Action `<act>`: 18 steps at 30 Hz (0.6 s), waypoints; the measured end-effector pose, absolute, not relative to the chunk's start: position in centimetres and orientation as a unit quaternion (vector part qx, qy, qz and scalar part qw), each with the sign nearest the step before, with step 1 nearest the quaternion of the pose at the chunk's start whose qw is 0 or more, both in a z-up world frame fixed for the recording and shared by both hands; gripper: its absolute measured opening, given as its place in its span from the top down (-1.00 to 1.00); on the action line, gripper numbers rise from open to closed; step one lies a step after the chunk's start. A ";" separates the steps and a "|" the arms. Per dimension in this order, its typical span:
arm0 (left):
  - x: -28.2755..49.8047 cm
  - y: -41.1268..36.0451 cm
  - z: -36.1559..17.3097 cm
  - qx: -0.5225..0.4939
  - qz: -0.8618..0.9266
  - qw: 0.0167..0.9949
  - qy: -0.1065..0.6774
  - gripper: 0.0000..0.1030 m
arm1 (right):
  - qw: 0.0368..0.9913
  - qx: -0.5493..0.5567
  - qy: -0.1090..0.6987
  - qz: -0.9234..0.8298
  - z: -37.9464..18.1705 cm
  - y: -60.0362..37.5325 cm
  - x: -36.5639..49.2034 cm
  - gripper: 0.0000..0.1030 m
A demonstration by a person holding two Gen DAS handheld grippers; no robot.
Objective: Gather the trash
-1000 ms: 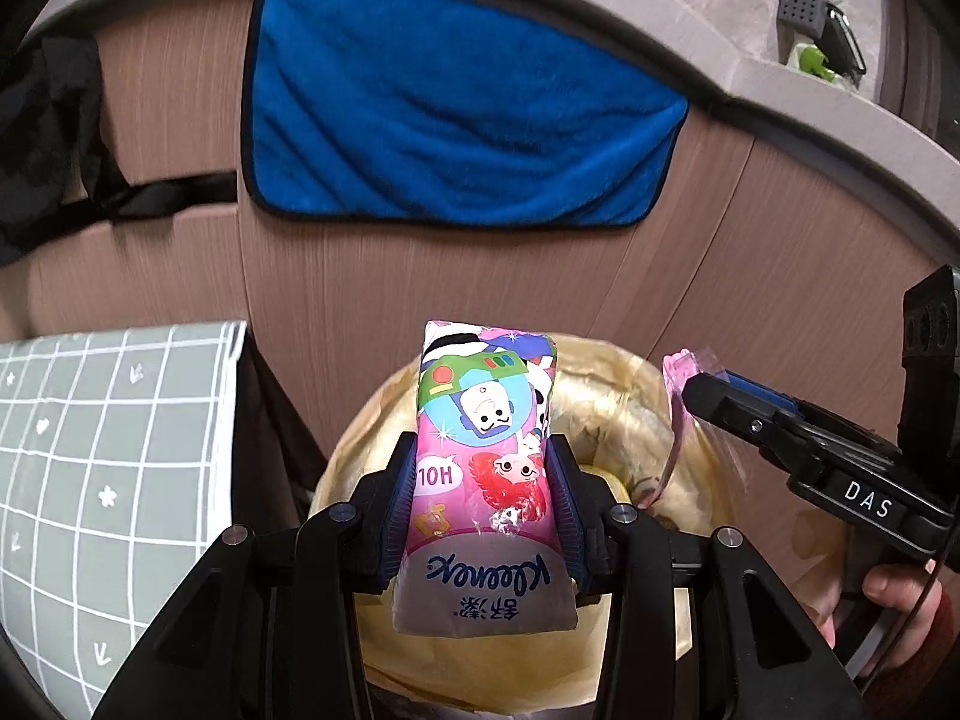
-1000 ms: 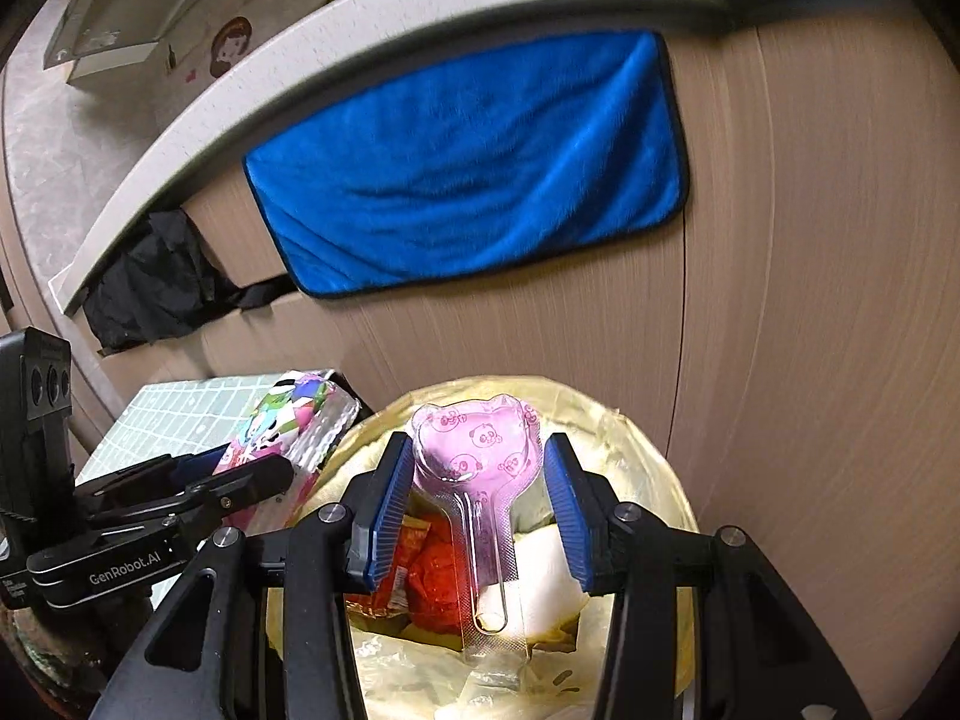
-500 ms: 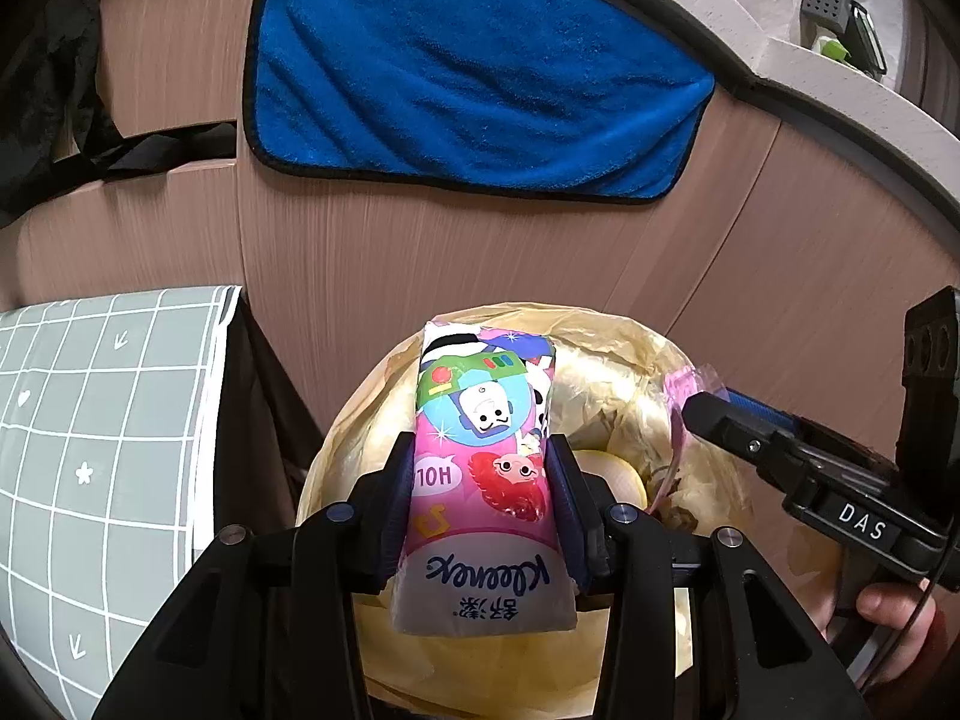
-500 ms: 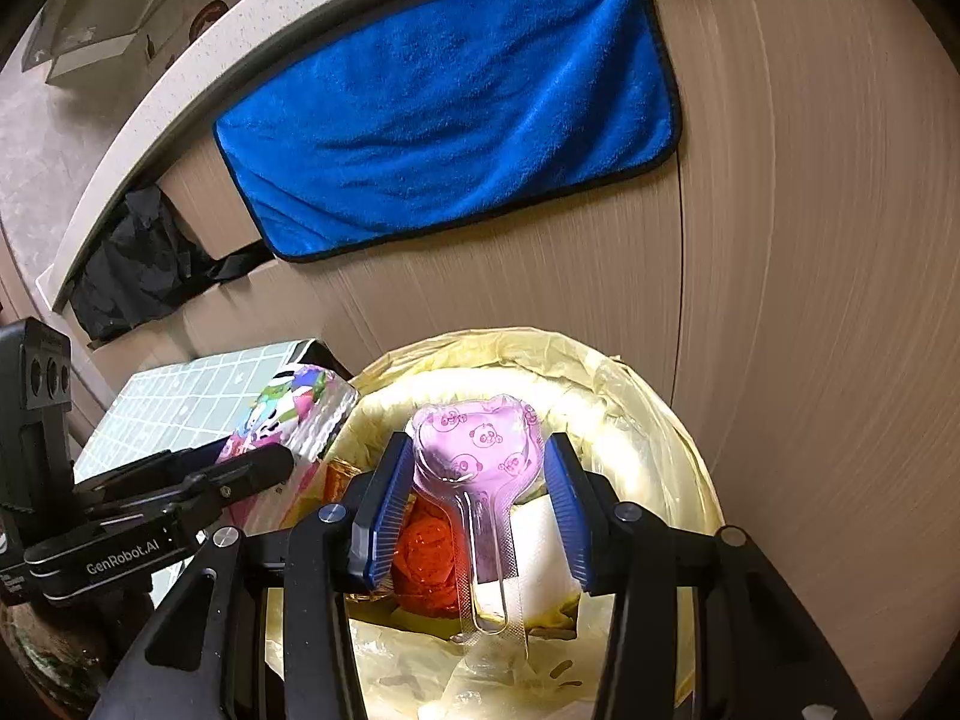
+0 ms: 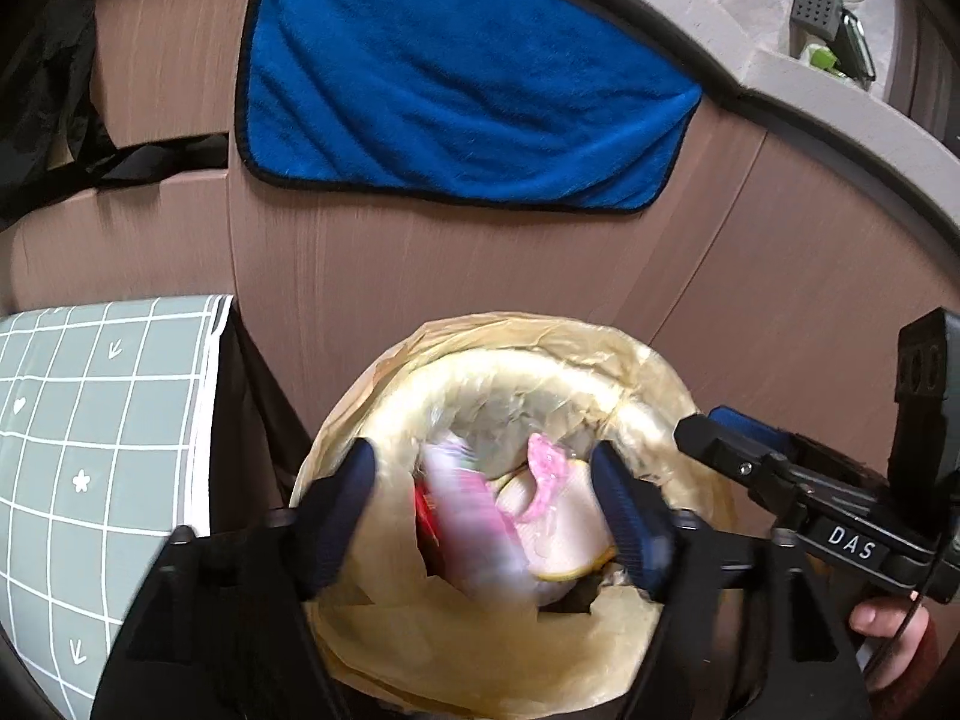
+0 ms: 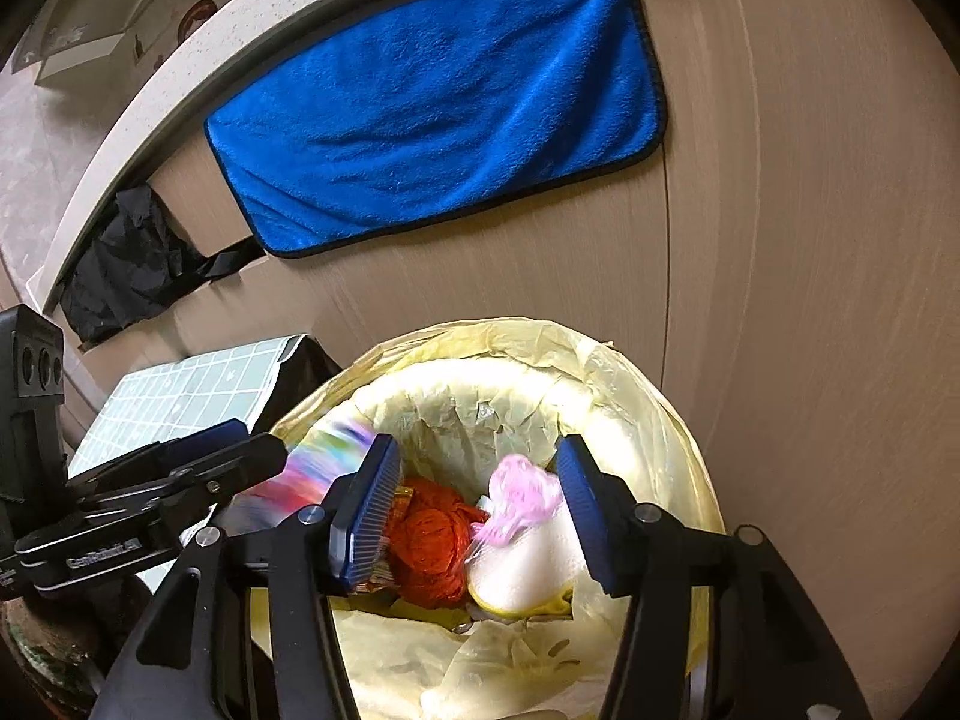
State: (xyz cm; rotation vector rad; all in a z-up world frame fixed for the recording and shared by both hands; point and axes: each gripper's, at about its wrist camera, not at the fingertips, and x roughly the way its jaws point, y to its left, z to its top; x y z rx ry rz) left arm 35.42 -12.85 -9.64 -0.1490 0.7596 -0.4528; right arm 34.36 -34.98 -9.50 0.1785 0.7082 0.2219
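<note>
A round bin lined with a yellow bag (image 5: 540, 342) (image 6: 630, 372) sits below both grippers. My left gripper (image 5: 486, 516) is open above it; the pink tissue pack (image 5: 474, 528) is blurred, dropping between the fingers into the bin; it also shows in the right wrist view (image 6: 312, 468). My right gripper (image 6: 474, 510) is open; the pink panda-shaped plastic wrapper (image 6: 516, 504) is blurred, falling onto the trash; it also shows in the left wrist view (image 5: 546, 474). Red crumpled trash (image 6: 429, 540) and a white-and-yellow piece (image 6: 528, 564) lie inside.
A brown cabinet front (image 5: 420, 276) stands behind the bin with a blue towel (image 5: 456, 78) (image 6: 438, 102) hanging on it. A green checked surface (image 5: 90, 420) lies at the left. Black fabric (image 6: 126, 264) hangs at the far left.
Both grippers opened over the bin. The tissue pack left the left gripper and the pink wrapper left the right gripper; both are falling into the bin.
</note>
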 end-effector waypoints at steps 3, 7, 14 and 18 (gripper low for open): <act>34.9 -12.5 -8.6 -0.073 -0.218 0.905 0.358 -0.60 | 0.930 0.094 0.342 0.100 -9.0 -35.3 33.5 -0.04; 33.5 -11.3 -7.1 -0.079 -0.207 0.914 0.341 -0.64 | 0.932 0.103 0.335 0.094 -8.2 -35.5 32.2 -0.11; 28.3 -8.3 -4.1 -0.064 -0.164 0.939 0.296 -0.65 | 0.932 0.130 0.320 0.106 -6.3 -34.5 28.5 -0.30; 23.2 -6.4 -2.7 -0.042 -0.136 0.951 0.275 -0.65 | 0.930 0.130 0.319 0.124 -5.6 -32.6 25.4 -0.30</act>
